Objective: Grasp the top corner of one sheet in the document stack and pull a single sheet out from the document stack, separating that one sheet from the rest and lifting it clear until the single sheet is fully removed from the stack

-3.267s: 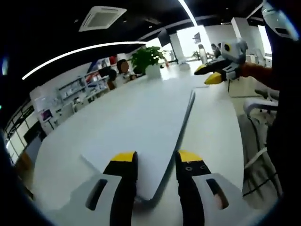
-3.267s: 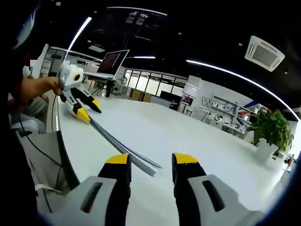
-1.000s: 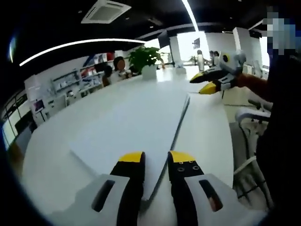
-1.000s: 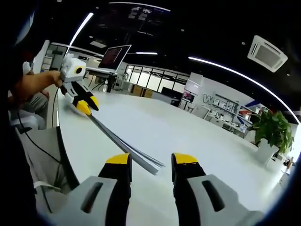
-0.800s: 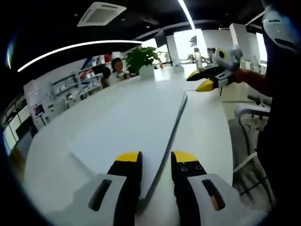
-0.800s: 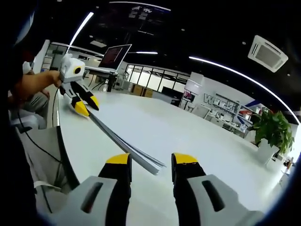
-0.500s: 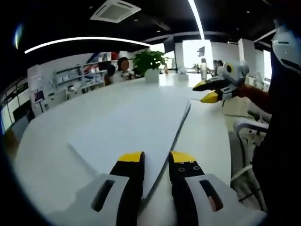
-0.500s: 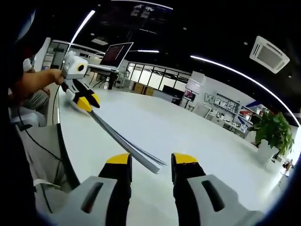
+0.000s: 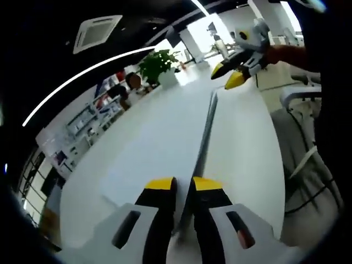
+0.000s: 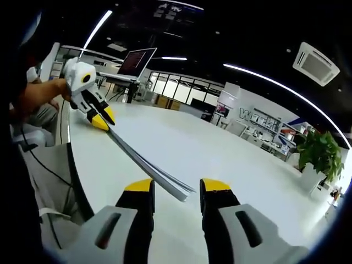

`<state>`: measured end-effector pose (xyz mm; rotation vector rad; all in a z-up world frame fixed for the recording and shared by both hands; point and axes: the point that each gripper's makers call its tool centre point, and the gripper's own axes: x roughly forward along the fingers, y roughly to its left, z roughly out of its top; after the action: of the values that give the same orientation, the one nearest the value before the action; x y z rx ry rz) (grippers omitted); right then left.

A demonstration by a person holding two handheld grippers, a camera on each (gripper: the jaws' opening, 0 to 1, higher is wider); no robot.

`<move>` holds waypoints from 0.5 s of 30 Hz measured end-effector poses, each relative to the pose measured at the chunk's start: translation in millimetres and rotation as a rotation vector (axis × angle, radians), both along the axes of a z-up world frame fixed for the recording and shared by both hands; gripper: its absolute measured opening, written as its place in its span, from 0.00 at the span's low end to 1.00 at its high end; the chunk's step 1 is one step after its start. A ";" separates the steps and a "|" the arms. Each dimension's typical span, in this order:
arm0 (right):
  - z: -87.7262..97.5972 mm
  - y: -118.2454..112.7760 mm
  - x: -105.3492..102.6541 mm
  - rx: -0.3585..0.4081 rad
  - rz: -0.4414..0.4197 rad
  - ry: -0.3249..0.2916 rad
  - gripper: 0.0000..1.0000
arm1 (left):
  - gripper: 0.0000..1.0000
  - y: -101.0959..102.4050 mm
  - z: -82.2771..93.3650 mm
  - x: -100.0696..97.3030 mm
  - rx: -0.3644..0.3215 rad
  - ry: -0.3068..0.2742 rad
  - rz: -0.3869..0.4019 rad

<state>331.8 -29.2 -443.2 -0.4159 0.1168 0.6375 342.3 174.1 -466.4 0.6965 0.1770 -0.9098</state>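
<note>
In the left gripper view the left gripper (image 9: 183,186) has its yellow-tipped jaws nearly together, pinching the near corner of the document stack (image 9: 204,137), which lies on the white table (image 9: 247,148). In the right gripper view the right gripper (image 10: 174,188) is open, the stack's corner just in front of it.

Bright strip-lit glare, warped edges

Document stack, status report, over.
Left gripper shut on document stack corner. Right gripper open, short of the far corner. No sheet separated. Nothing in the way.
</note>
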 end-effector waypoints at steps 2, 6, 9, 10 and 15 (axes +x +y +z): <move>-0.5 -1.0 0.2 0.000 -0.003 0.001 0.33 | 0.11 -0.2 0.8 -0.2 -0.010 -0.003 0.004; -0.3 -0.4 -0.6 0.000 -0.001 -0.001 0.33 | 0.09 -1.4 0.4 -2.6 0.016 -0.051 -0.003; -0.5 -0.9 -0.2 0.002 -0.001 0.000 0.33 | 0.09 -0.4 0.6 -1.8 0.010 -0.055 0.001; -0.5 -1.0 -0.1 0.003 -0.002 0.000 0.33 | 0.09 0.5 0.6 -1.7 -0.004 -0.048 0.005; 0.2 -0.3 -0.3 0.006 0.002 -0.001 0.33 | 0.14 -0.7 -1.1 -6.0 -0.074 0.084 0.009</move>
<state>331.5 -29.5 -443.0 -0.4106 0.1131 0.6394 336.3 173.5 -467.5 0.5893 0.2199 -0.9335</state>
